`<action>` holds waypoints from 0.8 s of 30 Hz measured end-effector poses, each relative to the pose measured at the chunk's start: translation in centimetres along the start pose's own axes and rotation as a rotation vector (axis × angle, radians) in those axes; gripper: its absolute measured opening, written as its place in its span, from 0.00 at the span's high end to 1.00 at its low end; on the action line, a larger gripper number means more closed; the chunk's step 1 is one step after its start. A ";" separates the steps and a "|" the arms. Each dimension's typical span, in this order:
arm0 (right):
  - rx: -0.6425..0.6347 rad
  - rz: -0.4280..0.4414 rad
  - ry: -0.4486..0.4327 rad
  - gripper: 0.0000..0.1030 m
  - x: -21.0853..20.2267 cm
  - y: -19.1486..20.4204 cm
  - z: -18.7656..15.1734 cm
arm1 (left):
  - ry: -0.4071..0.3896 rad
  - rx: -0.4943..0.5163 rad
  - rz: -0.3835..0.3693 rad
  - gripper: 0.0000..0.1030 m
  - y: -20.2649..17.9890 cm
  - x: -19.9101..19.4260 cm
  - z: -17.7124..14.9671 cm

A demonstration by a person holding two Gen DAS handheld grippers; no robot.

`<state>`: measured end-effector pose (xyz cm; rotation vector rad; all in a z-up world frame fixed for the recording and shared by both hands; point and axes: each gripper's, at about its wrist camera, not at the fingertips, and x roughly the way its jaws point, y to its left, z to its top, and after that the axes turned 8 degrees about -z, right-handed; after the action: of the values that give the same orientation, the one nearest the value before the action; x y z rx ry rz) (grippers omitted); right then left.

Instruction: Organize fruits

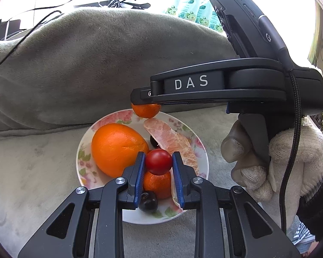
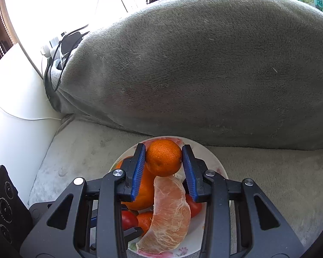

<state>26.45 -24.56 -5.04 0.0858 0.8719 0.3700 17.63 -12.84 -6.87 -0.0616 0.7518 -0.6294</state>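
Note:
A floral plate (image 1: 84, 150) on a grey sofa seat holds a large orange (image 1: 116, 148), a peeled grapefruit segment (image 1: 172, 137), a small mandarin (image 1: 157, 182) and dark cherries (image 1: 147, 202). My left gripper (image 1: 158, 162) is shut on a red cherry tomato (image 1: 158, 161) above the plate. My right gripper (image 2: 163, 158) is shut on a small mandarin (image 2: 163, 158) over the plate's (image 2: 215, 161) far edge; it also shows in the left wrist view (image 1: 146, 110). The grapefruit segment (image 2: 170, 215), large orange (image 2: 142, 193) and red tomatoes (image 2: 129, 220) lie below it.
A big grey cushion (image 1: 97, 68) rises right behind the plate. Cables and chargers (image 2: 62, 45) lie at the back left. A white surface (image 2: 15, 107) borders the sofa on the left. Green packets (image 1: 189, 8) stand behind the cushion.

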 end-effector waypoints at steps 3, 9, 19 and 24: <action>-0.002 -0.010 -0.007 0.64 0.0 0.0 0.0 | 0.001 0.005 -0.001 0.77 -0.1 0.0 0.0; 0.007 -0.007 -0.007 0.55 0.1 -0.1 -0.1 | 0.005 0.006 0.003 0.76 -0.4 -0.1 0.3; 0.013 -0.010 -0.040 0.38 -1.0 -0.3 0.0 | -0.006 0.000 0.009 0.61 -0.7 -0.3 0.3; 0.015 -0.019 -0.059 0.32 -1.9 -0.4 -0.1 | -0.014 -0.003 0.013 0.47 -0.6 -0.6 0.3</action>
<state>25.34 -25.60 -3.78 0.1016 0.8166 0.3420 17.16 -13.03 -6.14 -0.0631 0.7392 -0.6147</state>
